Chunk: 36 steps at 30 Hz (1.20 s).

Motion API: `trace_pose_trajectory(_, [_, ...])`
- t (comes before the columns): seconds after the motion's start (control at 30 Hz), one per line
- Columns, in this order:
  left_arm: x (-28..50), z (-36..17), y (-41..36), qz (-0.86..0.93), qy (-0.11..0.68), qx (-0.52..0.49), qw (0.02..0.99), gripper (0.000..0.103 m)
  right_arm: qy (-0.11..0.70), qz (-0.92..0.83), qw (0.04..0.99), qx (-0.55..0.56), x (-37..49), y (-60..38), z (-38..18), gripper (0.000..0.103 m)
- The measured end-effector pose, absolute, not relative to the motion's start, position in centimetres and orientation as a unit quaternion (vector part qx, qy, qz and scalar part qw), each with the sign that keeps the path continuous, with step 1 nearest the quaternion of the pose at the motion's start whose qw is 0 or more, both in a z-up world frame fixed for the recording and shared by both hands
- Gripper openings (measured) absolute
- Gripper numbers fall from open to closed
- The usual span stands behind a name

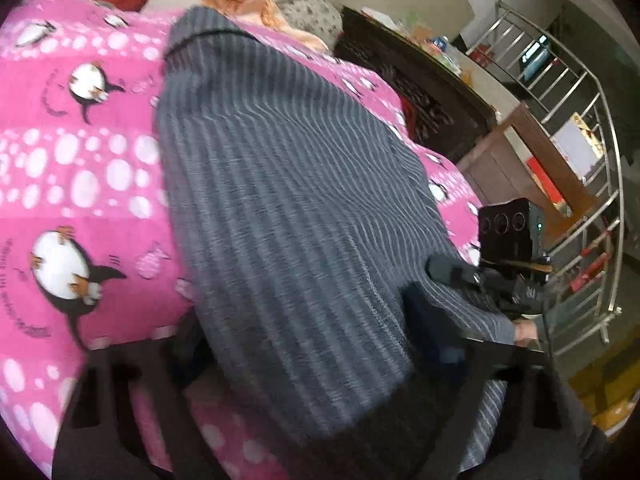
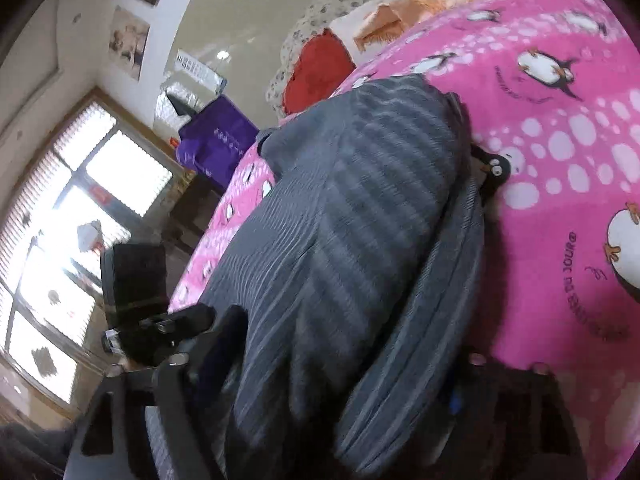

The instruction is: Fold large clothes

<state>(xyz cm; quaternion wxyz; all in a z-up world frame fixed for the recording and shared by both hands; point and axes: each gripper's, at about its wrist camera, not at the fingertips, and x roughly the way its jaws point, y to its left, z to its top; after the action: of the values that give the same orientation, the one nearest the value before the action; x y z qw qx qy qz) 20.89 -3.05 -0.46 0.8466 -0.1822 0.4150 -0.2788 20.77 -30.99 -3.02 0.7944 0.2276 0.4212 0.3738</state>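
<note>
Grey striped garment (image 1: 280, 200) on pink penguin blanket (image 1: 80, 160), between both tools' jaws, grip unclear

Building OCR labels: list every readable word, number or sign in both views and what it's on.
"DU JOUR": black lettering curving beside a penguin on the pink fleece penguin-print blanket; letters before it unreadable.
Same blanket, left wrist view: curved lettering by the penguins, too blurred.
Purple bag: pale line of characters, too small.
Grey striped knit garment: no text.

Daylight enters through an overexposed window (image 2: 76, 240). Motion blur softens the striped garment (image 1: 288, 184). Fisheye distortion curves the edges; corners vignette black.
</note>
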Motion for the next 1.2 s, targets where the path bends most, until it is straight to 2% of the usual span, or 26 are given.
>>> trace_pose_trajectory(0.07, [20.6,-0.1,-2.2,-0.268,0.406,-0.197,0.851,0.035,0.420,0.363,0.795,0.242,20.8,-31.3,-3.1,0.054])
trace_pose_trajectory(0.1, [20.3,0.3,-2.1,-0.261,0.400,-0.194,0.857,0.030,0.422,0.361,0.796,0.240,20.7,-31.0,-3.0,0.053])
trace_pose_trajectory(0.27, [19.2,1.4,-1.0,-0.243,0.383,-0.165,0.876,0.026,0.439,0.354,0.785,0.257,21.0,-27.9,-2.2,0.049])
trace_pose_trajectory(0.47, [18.2,2.0,6.8,-0.202,0.368,-0.186,0.888,0.025,0.446,0.403,0.750,0.278,21.8,-20.8,-3.4,0.049])
trace_pose_trajectory(0.53, [18.7,0.6,9.2,-0.195,0.386,-0.199,0.879,0.026,0.440,0.402,0.760,0.260,21.7,-18.1,-3.6,0.049])
trace_pose_trajectory(0.67, [18.4,-0.6,10.1,-0.202,0.393,-0.212,0.871,0.046,0.442,0.375,0.785,0.220,21.0,-17.3,-2.5,0.055])
trace_pose_trajectory(0.77, [16.8,0.6,10.5,-0.187,0.387,-0.207,0.879,0.048,0.448,0.349,0.791,0.228,19.2,-19.4,-0.9,0.055])
trace_pose_trajectory(0.83, [15.1,1.6,10.6,-0.164,0.380,-0.189,0.891,0.053,0.438,0.339,0.804,0.216,17.1,-21.3,0.7,0.056])
trace_pose_trajectory(0.9, [11.7,3.4,10.1,-0.134,0.347,-0.150,0.916,0.072,0.421,0.310,0.834,0.174,13.6,-22.5,3.2,0.056])
trace_pose_trajectory(0.93, [10.4,3.9,10.1,-0.134,0.331,-0.142,0.923,0.077,0.407,0.297,0.851,0.146,11.5,-22.9,4.7,0.059])
trace_pose_trajectory(0.97, [8.6,4.6,9.9,-0.133,0.313,-0.130,0.931,0.087,0.396,0.286,0.864,0.122,9.9,-23.1,5.8,0.069])
trace_pose_trajectory(1.03, [5.1,5.6,9.8,-0.121,0.295,-0.114,0.941,0.093,0.377,0.245,0.891,0.066,6.4,-22.5,7.9,0.084])
trace_pose_trajectory(1.1, [2.7,6.3,9.2,-0.110,0.301,-0.114,0.940,0.102,0.361,0.202,0.910,0.012,3.4,-22.1,9.3,0.085])
trace_pose_trajectory(1.2, [0.0,7.4,7.3,-0.034,0.298,-0.067,0.952,0.102,0.350,0.170,0.921,-0.027,0.2,-21.8,10.5,0.085])
